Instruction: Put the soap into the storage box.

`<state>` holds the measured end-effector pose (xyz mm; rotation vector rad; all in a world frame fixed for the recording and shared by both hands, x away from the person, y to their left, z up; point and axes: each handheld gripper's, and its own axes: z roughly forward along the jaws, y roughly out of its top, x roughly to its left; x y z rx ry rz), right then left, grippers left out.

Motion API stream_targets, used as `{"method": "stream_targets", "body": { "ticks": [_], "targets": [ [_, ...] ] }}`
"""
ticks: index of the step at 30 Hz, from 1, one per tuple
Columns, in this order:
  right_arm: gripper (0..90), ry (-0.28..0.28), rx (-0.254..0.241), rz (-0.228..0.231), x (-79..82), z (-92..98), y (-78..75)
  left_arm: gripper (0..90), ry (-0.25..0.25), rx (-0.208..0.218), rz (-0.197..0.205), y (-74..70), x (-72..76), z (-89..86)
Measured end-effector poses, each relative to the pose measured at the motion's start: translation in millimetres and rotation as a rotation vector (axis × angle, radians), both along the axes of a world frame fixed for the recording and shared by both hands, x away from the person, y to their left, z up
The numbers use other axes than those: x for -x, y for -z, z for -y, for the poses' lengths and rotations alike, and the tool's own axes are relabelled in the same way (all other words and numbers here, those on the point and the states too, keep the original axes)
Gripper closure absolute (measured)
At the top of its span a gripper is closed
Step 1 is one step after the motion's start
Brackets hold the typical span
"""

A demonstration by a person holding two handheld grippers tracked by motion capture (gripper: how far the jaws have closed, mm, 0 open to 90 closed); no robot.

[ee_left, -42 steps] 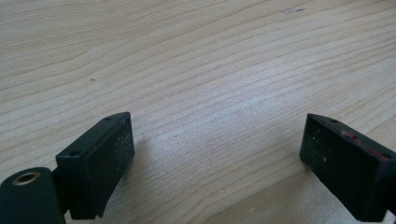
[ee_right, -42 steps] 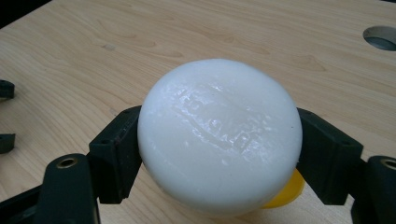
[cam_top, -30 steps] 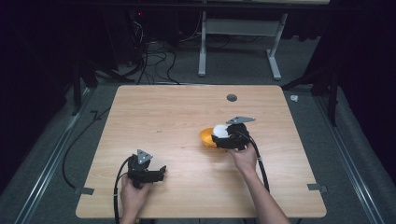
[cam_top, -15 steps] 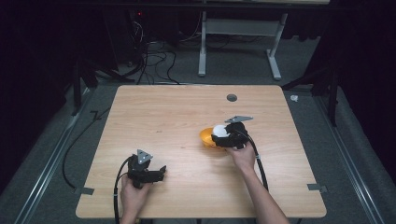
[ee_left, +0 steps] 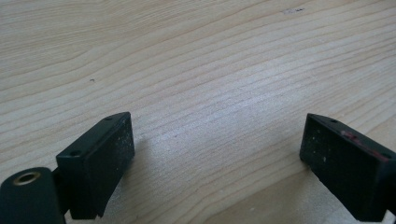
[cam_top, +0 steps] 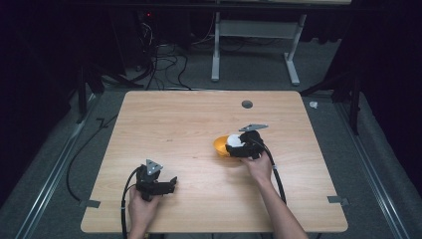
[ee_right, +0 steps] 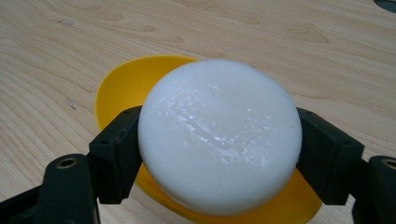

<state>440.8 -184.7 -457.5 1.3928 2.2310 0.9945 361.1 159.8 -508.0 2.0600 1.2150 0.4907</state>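
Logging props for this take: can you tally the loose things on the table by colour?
Yellow: 1, the yellow bowl, on the wooden table.
White: 1, the white puck, clamped by the right gripper over the bowl.
Total: 2.
The left gripper is open, holding nothing.

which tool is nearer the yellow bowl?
Right. The right tool holds a white disc directly over the yellow bowl; the left tool sits far off, near the table's front-left.
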Motion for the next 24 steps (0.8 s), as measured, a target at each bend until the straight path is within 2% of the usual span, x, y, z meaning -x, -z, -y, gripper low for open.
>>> {"method": "stream_targets", "body": {
  "ticks": [7,10,24],
  "targets": [
    [24.0,-0.011,0.000,-0.002,0.7,2.3,1.8,10.4,0.000,-0.001,0.000,0.0,0.0,0.0],
    [25.2,-0.012,-0.027,0.026,2.7,4.5,-4.0,10.5,0.000,0.000,0.000,0.0,0.0,0.0],
    [27.6,-0.019,-0.067,0.082,12.7,14.5,-17.1,10.5,0.000,-0.001,0.000,0.0,0.0,0.0]
  ]
}}
